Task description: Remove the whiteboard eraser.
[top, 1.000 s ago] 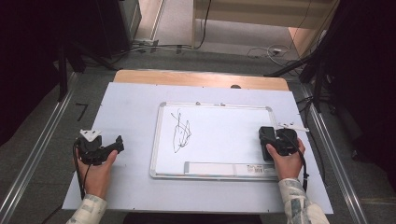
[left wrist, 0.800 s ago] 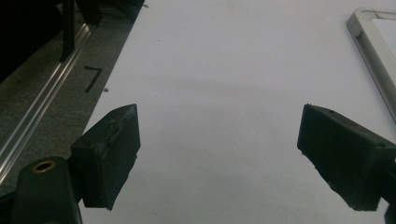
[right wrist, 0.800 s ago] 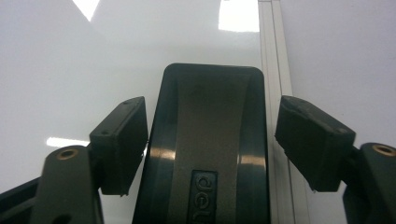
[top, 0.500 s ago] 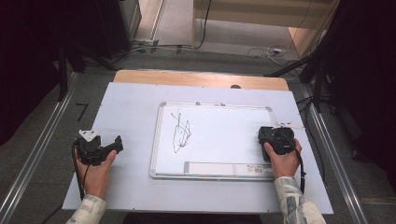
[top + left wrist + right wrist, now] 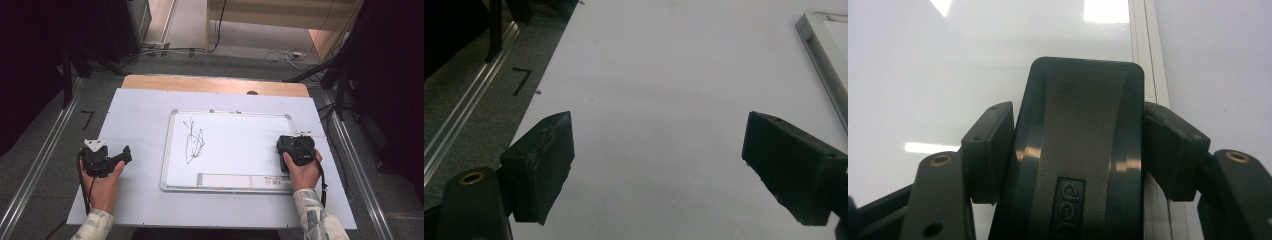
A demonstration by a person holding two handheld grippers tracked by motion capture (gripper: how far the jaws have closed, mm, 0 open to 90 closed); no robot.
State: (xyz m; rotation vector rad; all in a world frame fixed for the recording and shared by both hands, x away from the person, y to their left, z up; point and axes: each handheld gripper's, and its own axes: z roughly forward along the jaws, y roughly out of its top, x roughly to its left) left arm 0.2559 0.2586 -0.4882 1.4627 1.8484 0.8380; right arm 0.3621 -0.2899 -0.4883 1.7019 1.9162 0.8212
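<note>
Whiteboard [image 5: 235, 150], silver-framed, lies flat at the middle of the white counter [image 5: 140, 115], with a black scribble [image 5: 194, 141] on its left half. Eraser [image 5: 1083, 150], dark with a grey top, sits on the board's right edge; the right gripper [image 5: 1080, 145] has just been closing its jaws, now pressed against both its sides. Left gripper [image 5: 656, 170] rests on the counter well left of the board, jaws wide apart with nothing between them

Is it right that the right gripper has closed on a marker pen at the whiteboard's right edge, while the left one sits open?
Not a marker pen: the right gripper view shows the right gripper closed on a dark whiteboard eraser at the whiteboard edge. The left gripper is open.
</note>
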